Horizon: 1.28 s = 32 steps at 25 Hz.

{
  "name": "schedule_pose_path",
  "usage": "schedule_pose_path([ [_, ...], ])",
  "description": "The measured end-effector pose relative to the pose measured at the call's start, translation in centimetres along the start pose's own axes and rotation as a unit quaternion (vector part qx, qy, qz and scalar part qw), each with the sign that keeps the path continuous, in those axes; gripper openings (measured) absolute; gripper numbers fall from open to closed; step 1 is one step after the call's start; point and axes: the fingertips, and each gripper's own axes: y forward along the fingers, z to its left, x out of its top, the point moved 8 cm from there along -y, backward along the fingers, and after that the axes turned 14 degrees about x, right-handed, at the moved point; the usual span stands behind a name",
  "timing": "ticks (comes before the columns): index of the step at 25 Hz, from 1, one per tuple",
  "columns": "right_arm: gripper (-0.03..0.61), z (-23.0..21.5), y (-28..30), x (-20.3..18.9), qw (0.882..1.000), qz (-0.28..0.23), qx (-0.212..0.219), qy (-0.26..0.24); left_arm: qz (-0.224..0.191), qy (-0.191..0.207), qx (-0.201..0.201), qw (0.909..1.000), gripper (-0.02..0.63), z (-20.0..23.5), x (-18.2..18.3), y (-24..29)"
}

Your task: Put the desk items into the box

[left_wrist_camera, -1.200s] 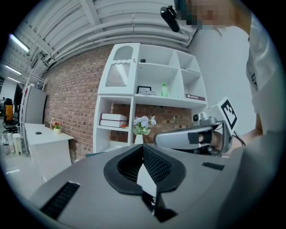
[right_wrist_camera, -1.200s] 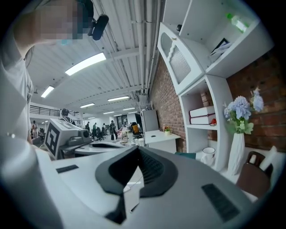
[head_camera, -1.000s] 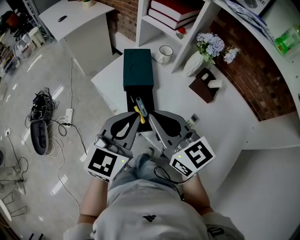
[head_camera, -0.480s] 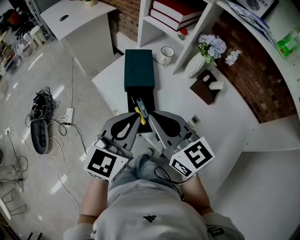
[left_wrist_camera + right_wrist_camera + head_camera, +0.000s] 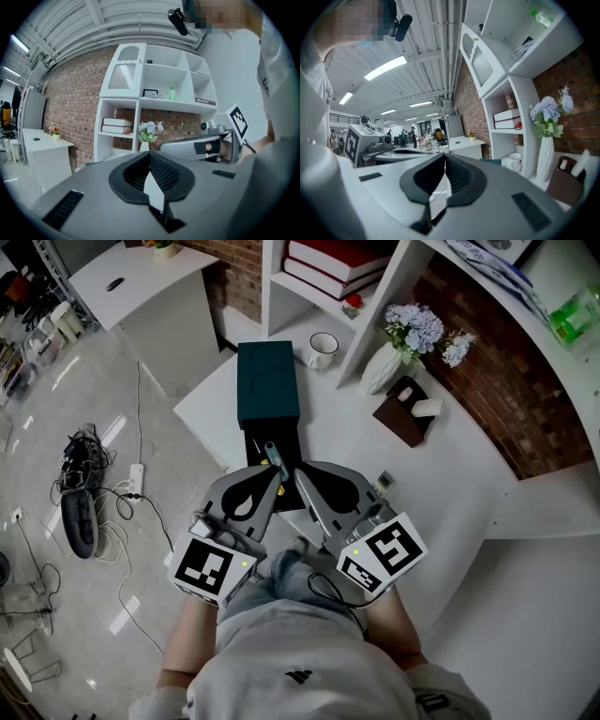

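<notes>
Left gripper (image 5: pixel 277 477) and right gripper (image 5: pixel 300 474) are closed, empty, at the desk's (image 5: pixel 441 486) near edge; we spread jaws before reaching.

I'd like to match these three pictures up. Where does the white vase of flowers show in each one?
Head view: white vase upper right of centre, on the desk by the shelf unit.
Left gripper view: white vase near centre, under the flowers.
Right gripper view: white vase at the right edge.
Shared landmark: stacked books on the shelf.
</notes>
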Motion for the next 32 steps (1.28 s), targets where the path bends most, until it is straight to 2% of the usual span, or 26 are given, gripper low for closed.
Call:
schedule_pose_path([
  [10,0.011,-4.1,-2.5,0.4,0.999,-0.019,-0.044,0.011,0.002,0.009,-0.047,0.9989,0.012,-1.6,0.5,5.1],
  [19,0.011,-6.3,-6.8,0.3,0.994,-0.032,-0.104,0.018,0.001,0.026,-0.108,0.9938,0.012,-5.5,1.1,8.8],
  [26,0.011,-6.5,-10.0,-0.4,0.985,-0.045,-0.165,0.031,0.008,0.03,-0.164,0.986,0.012,-7.9,0.9,10.5],
  [32,0.011,-6.2,-12.2,-0.6,0.968,-0.061,-0.238,0.046,0.023,0.042,-0.235,0.9708,0.012,-9.8,0.9,12.0],
])
